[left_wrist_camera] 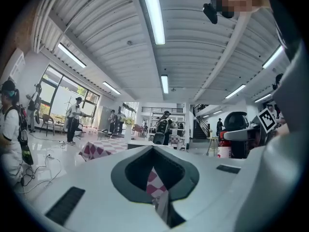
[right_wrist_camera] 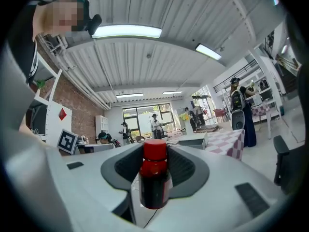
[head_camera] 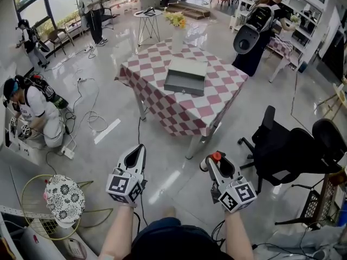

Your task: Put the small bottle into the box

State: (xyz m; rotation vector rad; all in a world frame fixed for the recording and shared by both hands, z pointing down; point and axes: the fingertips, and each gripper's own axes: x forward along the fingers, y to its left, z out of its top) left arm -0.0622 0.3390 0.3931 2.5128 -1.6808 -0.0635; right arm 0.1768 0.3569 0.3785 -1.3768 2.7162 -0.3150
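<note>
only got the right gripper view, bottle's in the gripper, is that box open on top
Observer: Yes. From the head view the box on the table is open-topped, and nothing shows inside it.
Operator: are we over the table
Observer: No. The right gripper with the bottle and the left gripper are both over the floor, short of the table.
Operator: left gripper got anything
Observer: No. Its jaws are together with nothing between them.
</note>
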